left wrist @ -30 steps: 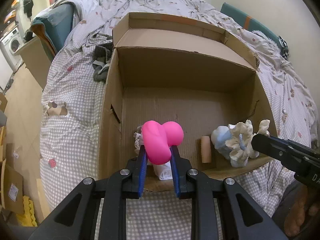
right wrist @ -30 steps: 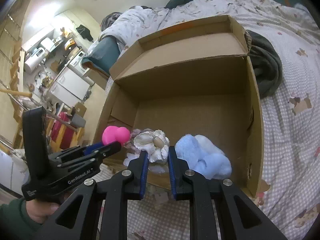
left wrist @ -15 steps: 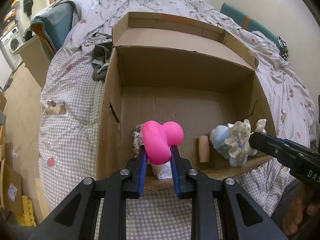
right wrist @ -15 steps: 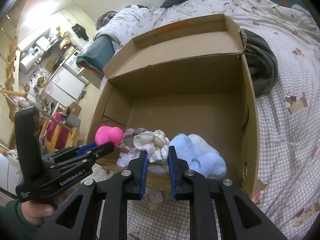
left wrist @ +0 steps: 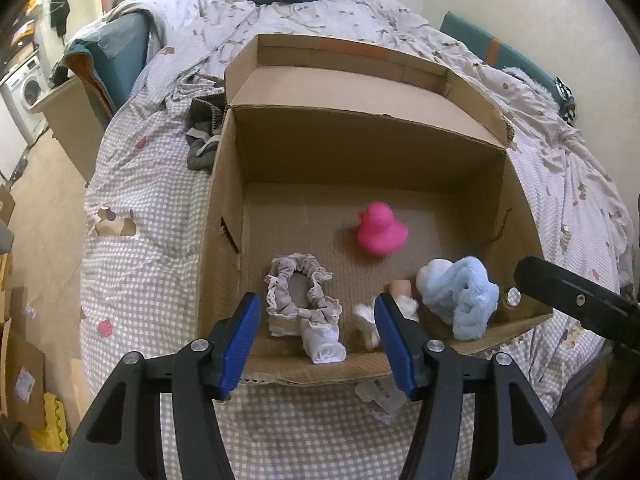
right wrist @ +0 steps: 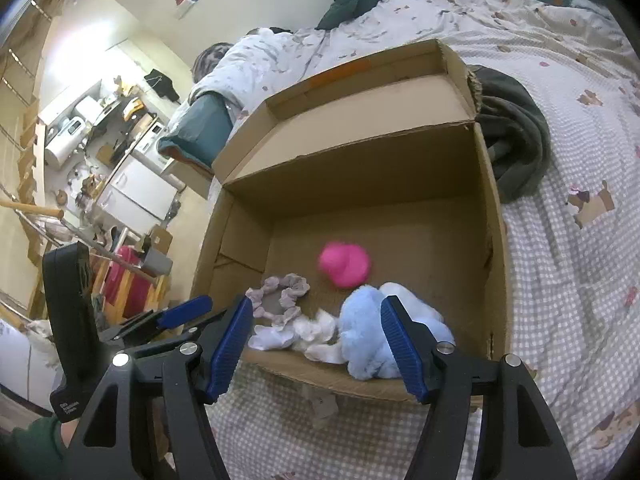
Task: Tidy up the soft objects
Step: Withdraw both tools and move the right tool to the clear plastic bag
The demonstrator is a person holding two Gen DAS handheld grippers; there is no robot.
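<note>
Both claws are released and empty: left gripper (left wrist: 318, 334) and right gripper (right wrist: 316, 342) hang at the bottom of their frames over the near rim of the cardboard box (left wrist: 360, 148), likely so items land inside it. In the box, centre to lower frame: one pink duck (left wrist: 381, 231), one scrunchie (left wrist: 301, 292), one blue plush (left wrist: 460, 294), one rolled white cloth (left wrist: 324, 340). Some pale bits sit between the cloth and the plush; I can't count them.

Black claw (left wrist: 316, 332) arms, blue ribbed pads (left wrist: 240, 340), silver screws; green sleeve (right wrist: 24, 452)
</note>
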